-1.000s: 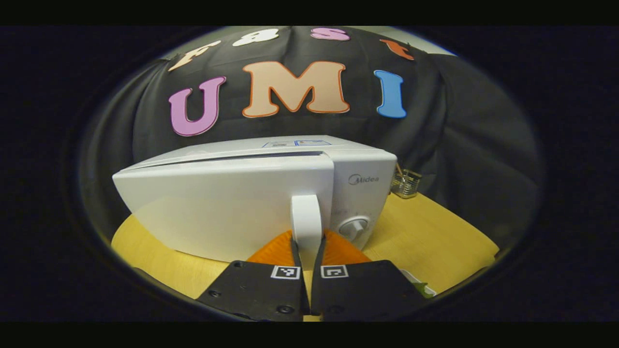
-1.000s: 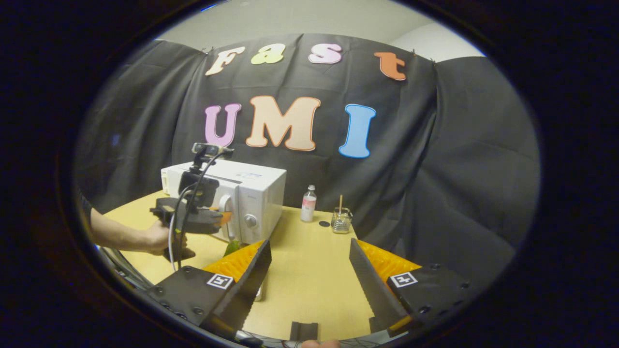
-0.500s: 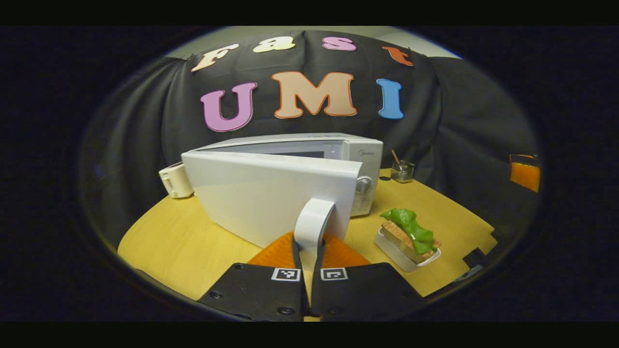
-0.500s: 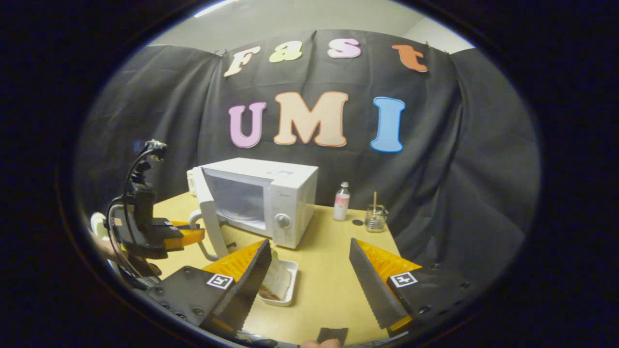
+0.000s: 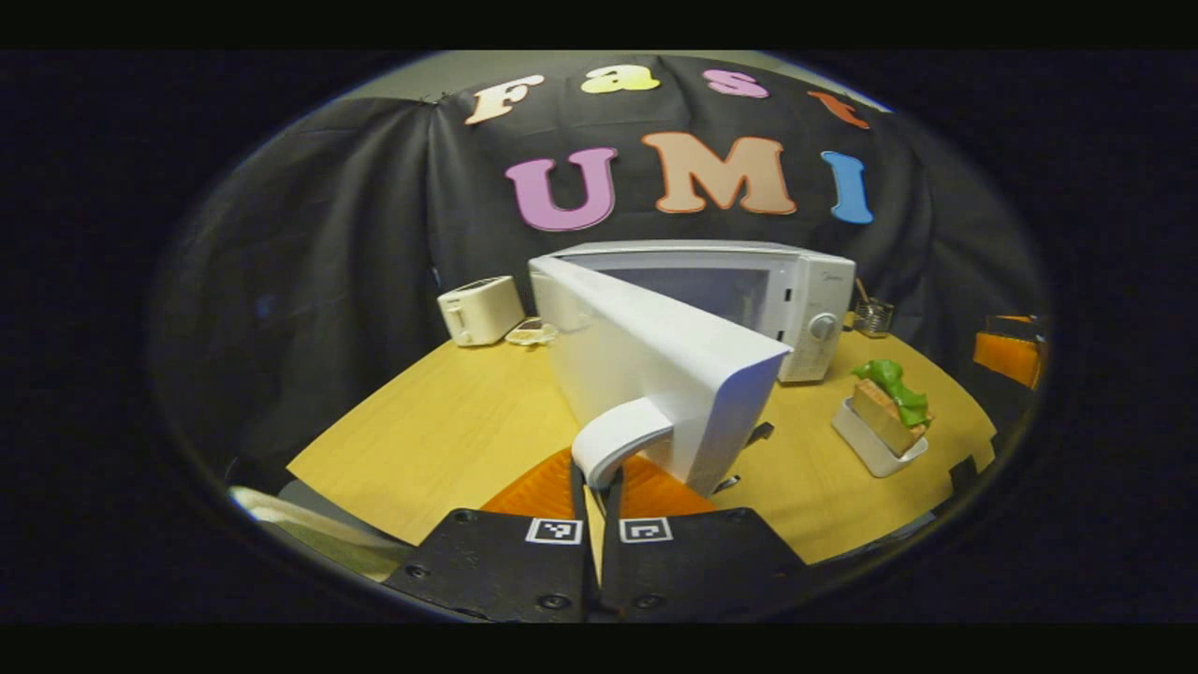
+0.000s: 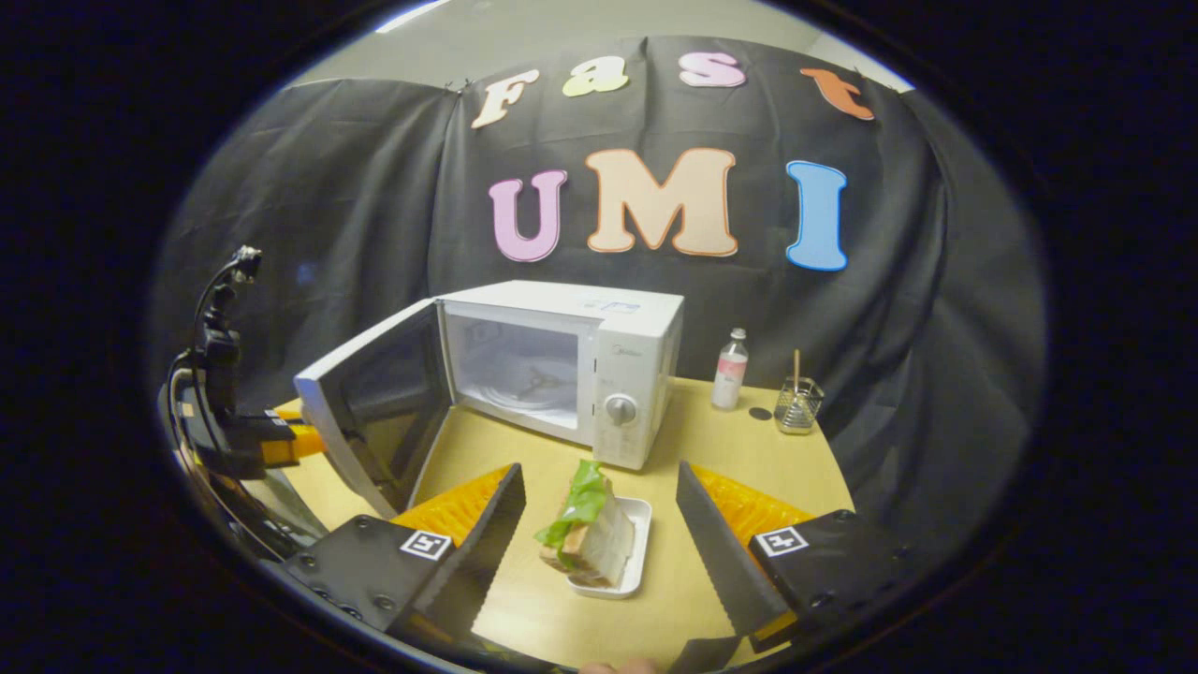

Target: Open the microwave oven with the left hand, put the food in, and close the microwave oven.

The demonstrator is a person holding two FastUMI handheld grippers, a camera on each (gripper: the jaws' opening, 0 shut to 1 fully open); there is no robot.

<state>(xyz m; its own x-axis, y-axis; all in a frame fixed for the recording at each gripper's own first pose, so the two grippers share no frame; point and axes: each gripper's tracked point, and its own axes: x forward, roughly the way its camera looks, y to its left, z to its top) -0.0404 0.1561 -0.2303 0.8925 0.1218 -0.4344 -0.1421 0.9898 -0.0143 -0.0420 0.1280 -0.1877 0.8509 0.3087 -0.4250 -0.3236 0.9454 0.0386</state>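
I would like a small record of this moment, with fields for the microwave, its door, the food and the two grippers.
microwave: white microwave oven, on the yellow wooden table
door: white door swung wide open
food: sandwich with green lettuce in a white tray, on the table in front of the oven
left gripper: shut on the white door handle
right gripper: open, the sandwich between its fingers, not gripped

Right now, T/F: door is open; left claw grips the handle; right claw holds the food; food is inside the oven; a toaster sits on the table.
1. The microwave door is open. True.
2. The left claw grips the door handle. True.
3. The right claw holds the food. False: it is open, fingers apart either side of the tray.
4. The food is inside the oven. False: it sits on the table in front.
5. A toaster sits on the table. True.
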